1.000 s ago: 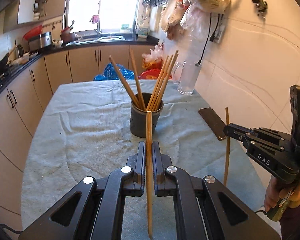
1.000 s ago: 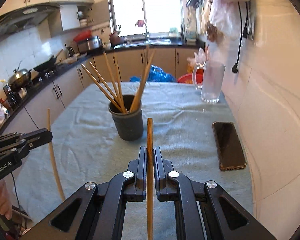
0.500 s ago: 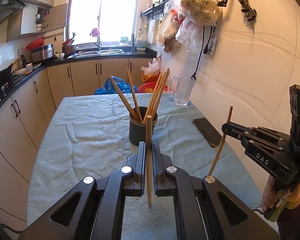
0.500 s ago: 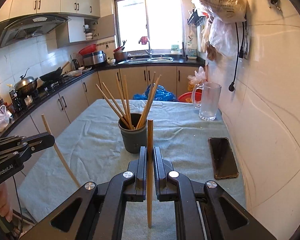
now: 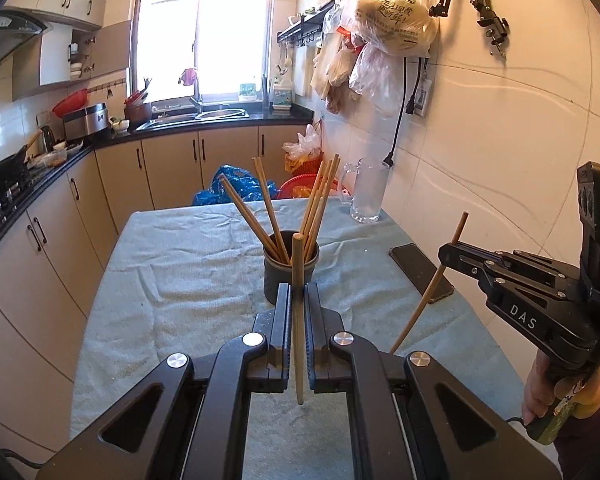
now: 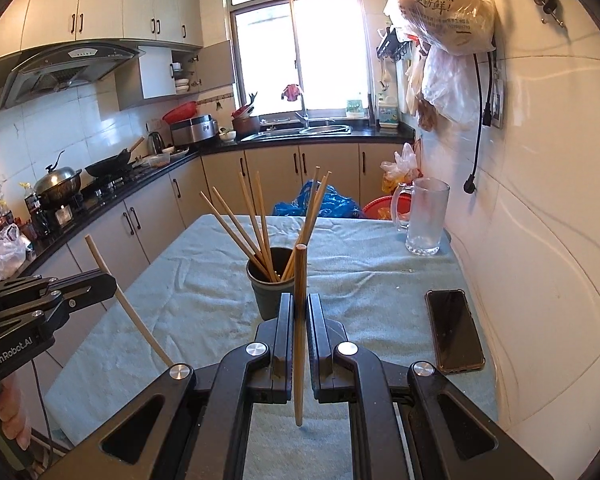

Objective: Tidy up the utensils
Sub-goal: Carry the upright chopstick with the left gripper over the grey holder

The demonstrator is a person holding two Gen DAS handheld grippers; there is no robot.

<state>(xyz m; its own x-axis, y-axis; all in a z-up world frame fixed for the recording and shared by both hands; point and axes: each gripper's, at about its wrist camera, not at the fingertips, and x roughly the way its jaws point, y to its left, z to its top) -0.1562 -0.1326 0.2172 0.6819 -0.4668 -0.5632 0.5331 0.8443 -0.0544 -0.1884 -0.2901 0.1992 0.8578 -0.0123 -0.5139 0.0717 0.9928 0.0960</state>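
A dark cup [image 5: 291,276] holding several wooden chopsticks stands mid-table; it also shows in the right wrist view [image 6: 270,292]. My left gripper [image 5: 297,292] is shut on one chopstick [image 5: 298,320], held upright above the near table, short of the cup. My right gripper [image 6: 299,304] is shut on another chopstick [image 6: 299,336], also upright and short of the cup. Each gripper shows in the other's view, the right [image 5: 446,252] with its chopstick [image 5: 428,288] tilted, the left [image 6: 108,284] with its chopstick [image 6: 128,304] tilted.
The table [image 5: 188,280] is covered with a pale green cloth. A black phone [image 6: 454,330] lies at the right edge by the tiled wall. A glass mug [image 6: 424,216] stands at the far right corner. Kitchen cabinets run along the left.
Both grippers have lifted and pulled back from the cup, each still holding its chopstick. The chopsticks seen in the opposite views went from upright to tilted.
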